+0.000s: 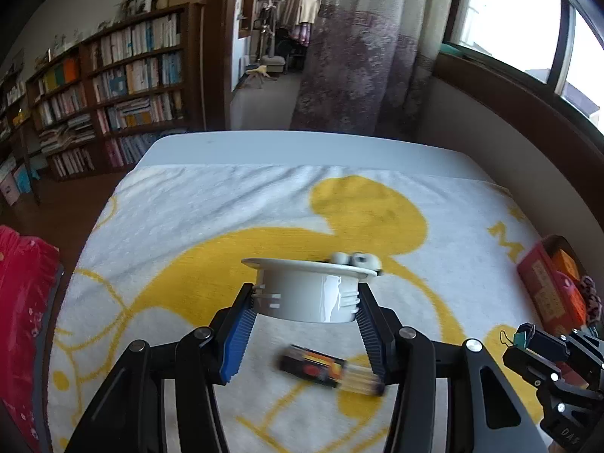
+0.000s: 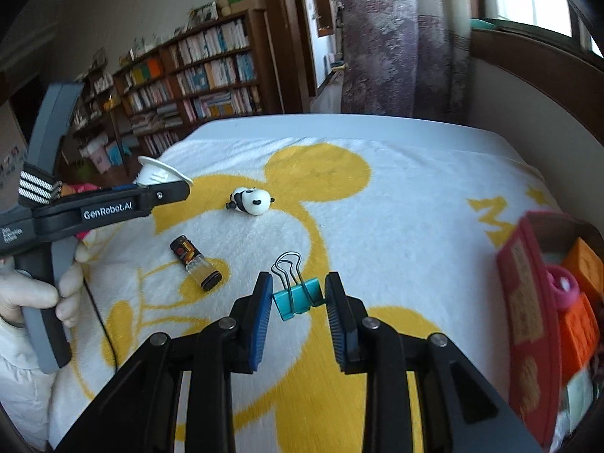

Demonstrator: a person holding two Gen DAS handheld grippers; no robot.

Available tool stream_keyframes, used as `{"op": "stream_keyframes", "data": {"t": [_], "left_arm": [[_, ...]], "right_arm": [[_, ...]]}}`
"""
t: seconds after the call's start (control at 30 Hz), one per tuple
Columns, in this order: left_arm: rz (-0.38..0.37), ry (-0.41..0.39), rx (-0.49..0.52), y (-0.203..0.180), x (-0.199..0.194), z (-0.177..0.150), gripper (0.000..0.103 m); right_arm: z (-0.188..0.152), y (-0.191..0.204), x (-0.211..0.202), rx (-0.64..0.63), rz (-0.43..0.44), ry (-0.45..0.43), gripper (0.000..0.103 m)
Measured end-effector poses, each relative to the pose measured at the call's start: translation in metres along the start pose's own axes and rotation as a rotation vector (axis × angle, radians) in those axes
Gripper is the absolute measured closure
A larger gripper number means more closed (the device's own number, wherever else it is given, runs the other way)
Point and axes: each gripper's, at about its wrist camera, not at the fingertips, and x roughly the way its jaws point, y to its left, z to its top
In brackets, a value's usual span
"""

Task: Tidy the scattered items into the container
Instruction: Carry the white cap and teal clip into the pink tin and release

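Left hand-held gripper (image 1: 305,324) clamped on short white plastic flanged cylinder (image 1: 307,294), pads pressing both sides of its wall, cylinder lifted clear of white-and-yellow cartoon-print blanket (image 1: 226,204) on bed. Right hand-held gripper (image 2: 300,298) closed on teal metal binder clip with wire handles (image 2: 298,298); clip sits between the blue pads, handles pointing away from camera, looks raised off blanket. Left pad on clip body, right pad contact harder to confirm, reads as gripped.

Red cardboard box container (image 2: 521,302) at right edge of bed, already holding orange blocks and a pink round thing. Not yet tidied, loose on blanket: small white-and-black panda figurine (image 2: 251,202) mid-blanket, small glass vial with black-and-orange label and black cap (image 2: 196,264) nearer the camera, well apart from container.

Step in hand: both items picked, carry phase toward container. Next move likely: swing right hand-held gripper right, over box opening, release clip inside; then same for white cylinder. Needs clearance over box wall; cylinder flange may catch on contents. After that, panda and vial pending.
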Motion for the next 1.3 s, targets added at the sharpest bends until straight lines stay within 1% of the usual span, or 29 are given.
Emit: {"op": "stream_keyframes", "data": {"t": [0.23, 0.43, 0.8, 1.0, 1.3], "left_arm": [[-0.050, -0.027, 0.058, -0.044, -0.021, -0.004, 0.049], [-0.086, -0.044, 0.118, -0.087, -0.036, -0.007, 0.049], [-0.127, -0.054, 0.223, -0.158, -0.053, -0.017, 0.049], [-0.147, -0.059, 0.271, -0.189, -0.057, -0.020, 0.049], [-0.178, -0.027, 0.320, -0.225, -0.047, -0.026, 0.049]], "right_arm": [[-0.014, -0.029, -0.040, 0.089, -0.011, -0.062, 0.072], [-0.031, -0.058, -0.074, 0.155, -0.038, -0.123, 0.071], [-0.058, -0.109, -0.119, 0.260, -0.097, -0.196, 0.072], [-0.071, -0.135, -0.143, 0.303, -0.137, -0.237, 0.072], [-0.089, -0.176, -0.174, 0.368, -0.220, -0.275, 0.072]]}}
